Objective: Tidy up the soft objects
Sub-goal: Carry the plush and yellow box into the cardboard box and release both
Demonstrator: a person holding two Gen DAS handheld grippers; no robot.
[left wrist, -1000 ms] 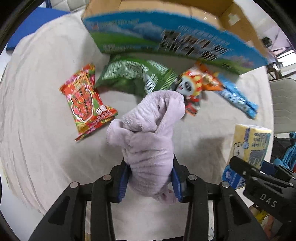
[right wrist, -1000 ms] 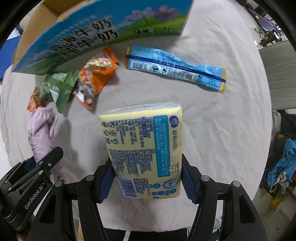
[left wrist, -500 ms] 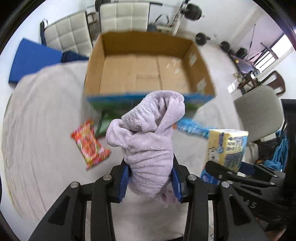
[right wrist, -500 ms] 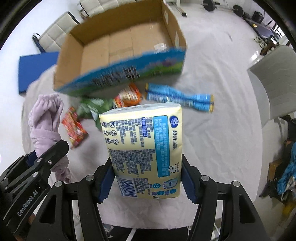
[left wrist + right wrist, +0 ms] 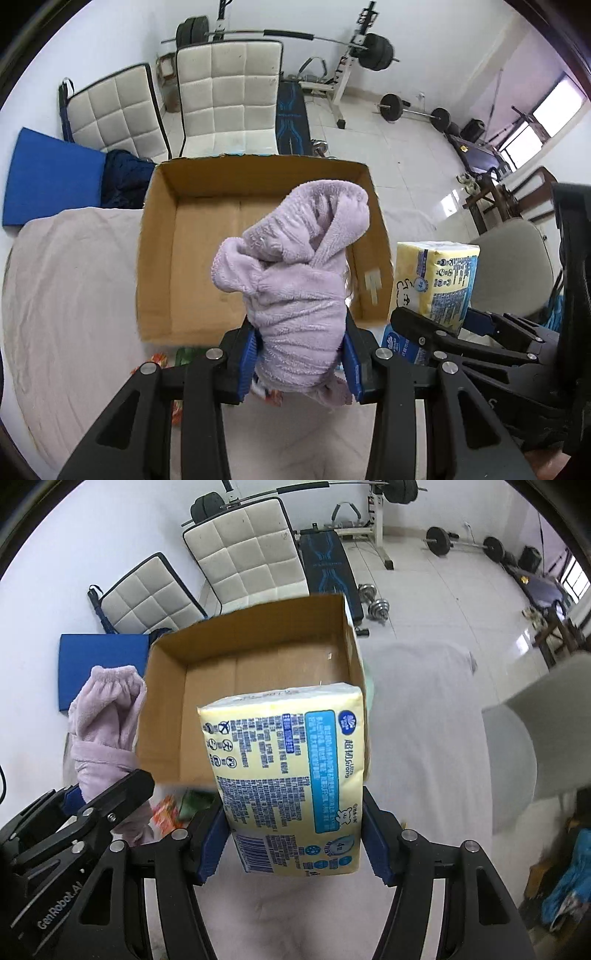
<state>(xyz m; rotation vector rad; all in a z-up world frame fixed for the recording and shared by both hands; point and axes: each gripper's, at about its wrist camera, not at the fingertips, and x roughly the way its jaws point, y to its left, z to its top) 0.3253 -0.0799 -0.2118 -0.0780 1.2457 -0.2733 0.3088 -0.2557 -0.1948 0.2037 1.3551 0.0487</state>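
Note:
My left gripper (image 5: 300, 363) is shut on a lilac fleece cloth (image 5: 295, 280) and holds it up in front of an open cardboard box (image 5: 162, 258) whose inside looks bare. My right gripper (image 5: 293, 843) is shut on a yellow tissue pack (image 5: 291, 782), held over the box's (image 5: 166, 716) near right corner. The tissue pack also shows in the left wrist view (image 5: 436, 284), and the cloth in the right wrist view (image 5: 103, 720). The box stands on a table with a pale cloth (image 5: 66, 295).
Snack packets (image 5: 173, 808) lie on the table just under the box's near wall, mostly hidden. Two white padded chairs (image 5: 221, 99) and a blue mat (image 5: 48, 177) stand beyond the table. Gym weights (image 5: 373, 44) are at the back. A grey chair (image 5: 513, 269) is at the right.
Both grippers have risen and tilted up with their loads. The box's open inside and the room behind now show. The snack packets have dropped to the bottom of both views.

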